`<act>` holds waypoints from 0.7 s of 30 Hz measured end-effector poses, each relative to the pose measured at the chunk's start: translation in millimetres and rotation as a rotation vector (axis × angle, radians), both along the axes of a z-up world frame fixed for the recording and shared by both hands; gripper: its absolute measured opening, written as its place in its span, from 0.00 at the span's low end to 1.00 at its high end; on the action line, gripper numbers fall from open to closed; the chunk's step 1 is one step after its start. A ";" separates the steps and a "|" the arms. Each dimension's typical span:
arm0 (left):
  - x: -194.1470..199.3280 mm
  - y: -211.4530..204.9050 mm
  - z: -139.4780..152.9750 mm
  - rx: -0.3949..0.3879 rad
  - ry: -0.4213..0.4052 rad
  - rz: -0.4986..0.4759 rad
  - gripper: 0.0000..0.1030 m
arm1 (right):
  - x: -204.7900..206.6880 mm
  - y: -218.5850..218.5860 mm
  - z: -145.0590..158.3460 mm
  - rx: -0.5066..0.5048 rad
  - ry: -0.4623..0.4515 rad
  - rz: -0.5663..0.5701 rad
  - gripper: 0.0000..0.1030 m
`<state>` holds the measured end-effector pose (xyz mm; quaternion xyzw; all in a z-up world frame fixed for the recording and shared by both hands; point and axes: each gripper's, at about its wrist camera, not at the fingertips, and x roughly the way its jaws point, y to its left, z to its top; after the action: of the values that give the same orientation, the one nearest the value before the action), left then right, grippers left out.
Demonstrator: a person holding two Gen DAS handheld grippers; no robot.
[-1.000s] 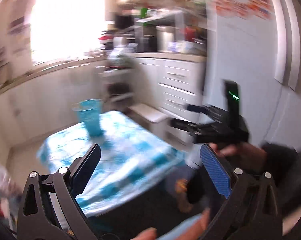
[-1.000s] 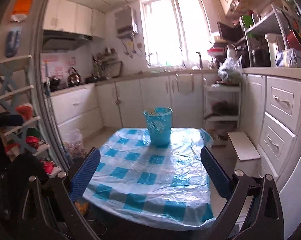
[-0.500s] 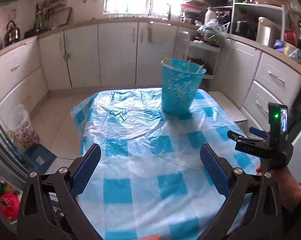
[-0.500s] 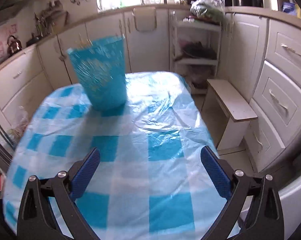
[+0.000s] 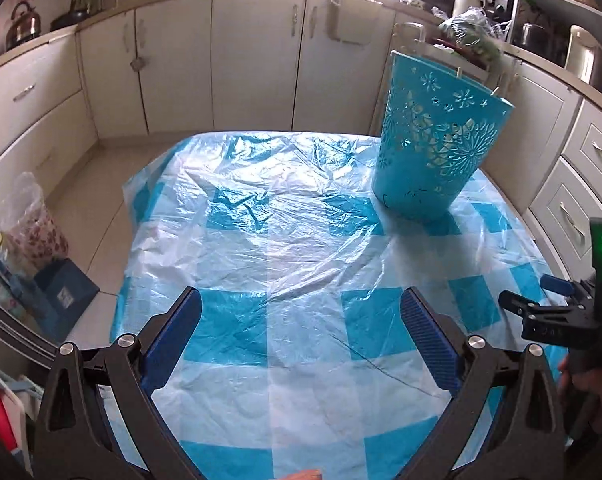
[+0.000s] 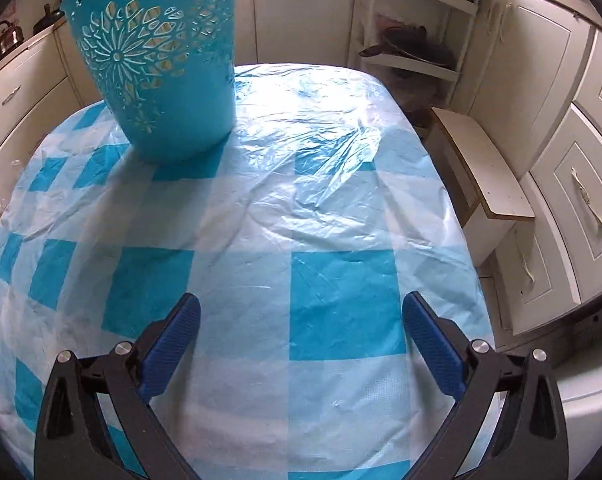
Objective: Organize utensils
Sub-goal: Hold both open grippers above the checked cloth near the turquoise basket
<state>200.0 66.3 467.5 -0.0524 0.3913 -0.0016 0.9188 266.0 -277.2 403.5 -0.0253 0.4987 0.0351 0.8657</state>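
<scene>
A teal cut-out basket (image 5: 433, 148) stands on the blue-and-white checked table cover (image 5: 285, 248), at the far right in the left wrist view and the far left in the right wrist view (image 6: 161, 64). Thin stick tips show above its rim; its contents are otherwise hidden. My left gripper (image 5: 299, 320) is open and empty above the near middle of the table. My right gripper (image 6: 301, 324) is open and empty above the table's near right part; its body also shows at the right edge of the left wrist view (image 5: 557, 316).
White kitchen cabinets (image 5: 253, 60) run around the back and right. A small white step stool (image 6: 485, 176) and a shelf rack with pans (image 6: 413, 48) stand right of the table. A bag of goods (image 5: 29, 228) sits on the floor at left.
Both grippers have moved forward and lower over the table; the basket looms larger in both views. Both stay open and empty.
</scene>
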 end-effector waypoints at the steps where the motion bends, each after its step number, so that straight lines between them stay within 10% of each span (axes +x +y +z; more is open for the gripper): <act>1: 1.6 -0.4 -0.5 0.002 0.001 0.002 0.93 | -2.1 0.1 -0.5 0.000 -0.004 -0.009 0.94; 21: -11.3 -2.0 5.4 0.056 -0.006 0.011 0.93 | -0.1 2.7 3.1 0.000 0.001 -0.011 0.94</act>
<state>188.7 64.3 472.8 -0.0287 0.3881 0.0145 0.9211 265.9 -274.5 406.6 -0.0224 0.4993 0.0302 0.8656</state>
